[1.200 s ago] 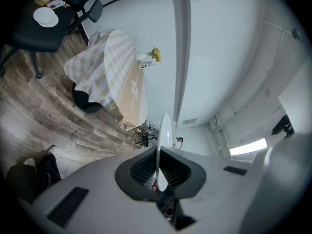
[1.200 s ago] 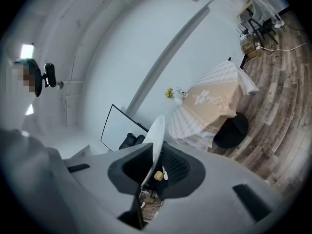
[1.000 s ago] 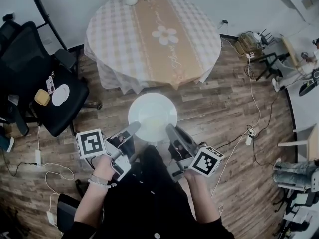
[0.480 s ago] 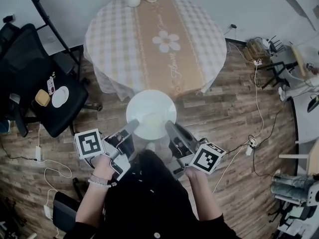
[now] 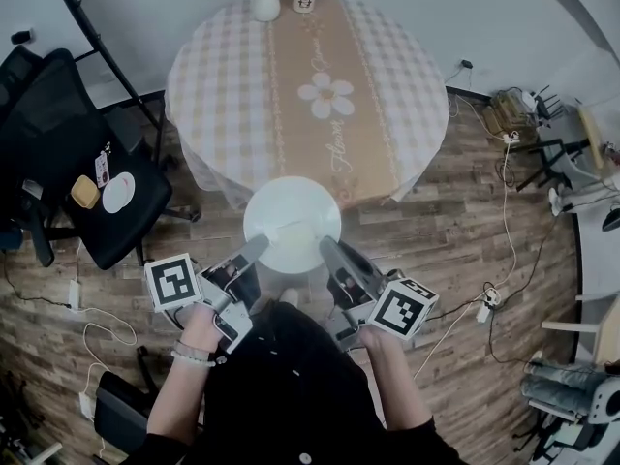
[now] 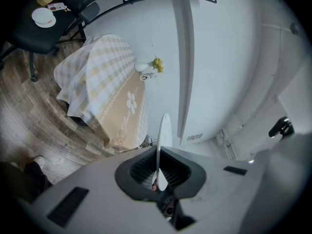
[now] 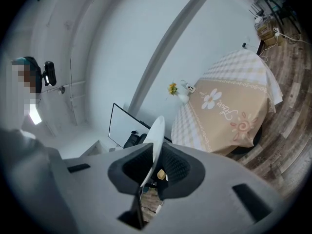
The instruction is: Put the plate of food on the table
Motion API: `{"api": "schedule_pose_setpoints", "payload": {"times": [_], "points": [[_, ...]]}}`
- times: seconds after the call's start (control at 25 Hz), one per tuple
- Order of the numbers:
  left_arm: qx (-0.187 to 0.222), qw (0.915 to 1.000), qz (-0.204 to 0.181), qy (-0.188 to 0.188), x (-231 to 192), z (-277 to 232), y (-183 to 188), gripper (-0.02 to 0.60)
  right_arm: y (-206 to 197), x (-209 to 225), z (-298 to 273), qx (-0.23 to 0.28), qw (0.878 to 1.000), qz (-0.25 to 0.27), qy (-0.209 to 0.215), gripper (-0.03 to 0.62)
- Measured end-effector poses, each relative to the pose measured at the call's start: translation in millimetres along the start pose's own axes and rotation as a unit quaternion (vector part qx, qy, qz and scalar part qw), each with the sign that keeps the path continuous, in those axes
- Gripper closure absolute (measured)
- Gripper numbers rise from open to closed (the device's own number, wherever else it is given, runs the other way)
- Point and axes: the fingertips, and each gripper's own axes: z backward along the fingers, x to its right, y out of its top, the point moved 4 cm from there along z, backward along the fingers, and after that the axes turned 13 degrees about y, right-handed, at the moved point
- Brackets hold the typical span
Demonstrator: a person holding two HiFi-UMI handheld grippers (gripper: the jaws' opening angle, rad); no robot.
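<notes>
White round plate (image 5: pixel 292 223) at frame centre, near rim clamped in jaws of left gripper (image 5: pixel 258 247) and right gripper (image 5: pixel 327 248), just below round checked-cloth desk (image 5: pixel 300 85)

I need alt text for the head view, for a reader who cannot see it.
Seen from above, a person holds a white plate by its rim, the left gripper and right gripper each shut on one side. Ahead stands a round table with a checked cloth; a black chair is at the left.
</notes>
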Motion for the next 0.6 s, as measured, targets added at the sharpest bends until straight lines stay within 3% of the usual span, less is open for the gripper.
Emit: {"api": "schedule_pose_setpoints", "payload": {"times": [0.6], "points": [[0.013,0.9999,0.008,-0.007,4.7,-14.0,3.0,0.574,13.2,10.6,-1.9,0.005,1.000,-0.006,0.010,0.562]]}}
